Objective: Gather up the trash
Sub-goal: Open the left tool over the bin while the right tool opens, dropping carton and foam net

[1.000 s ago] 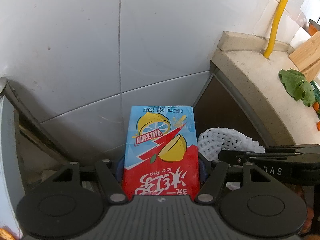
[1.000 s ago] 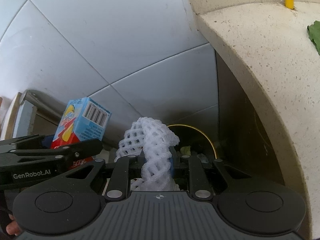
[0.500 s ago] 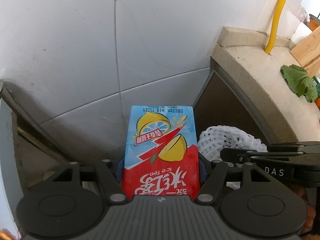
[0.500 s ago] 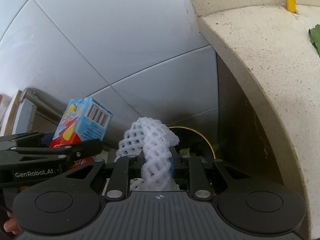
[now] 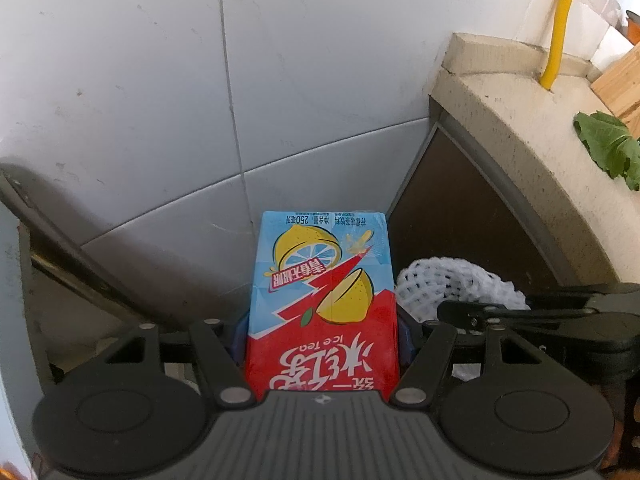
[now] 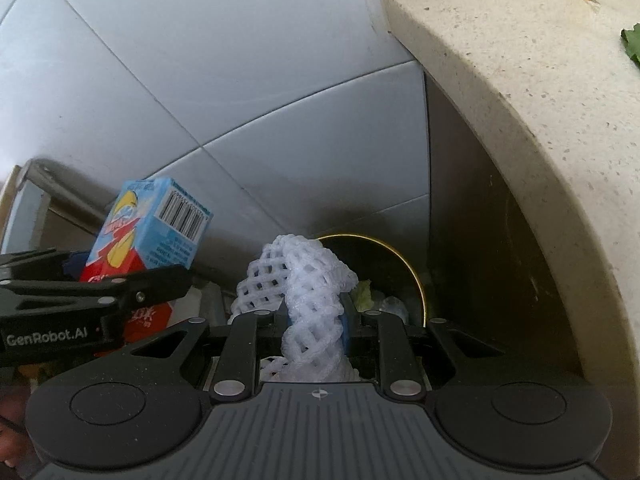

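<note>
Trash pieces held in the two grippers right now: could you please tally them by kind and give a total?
Ice tea carton, in the left gripper: 1
White foam fruit net, in the right gripper: 1
Total: 2

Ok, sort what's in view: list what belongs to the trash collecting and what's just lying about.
Part of the job:
- ice tea carton, in the left hand-held gripper
- white foam net, in the right hand-held gripper
- bin with gold rim

Lying about:
- green leaf on the counter
- yellow pipe
</note>
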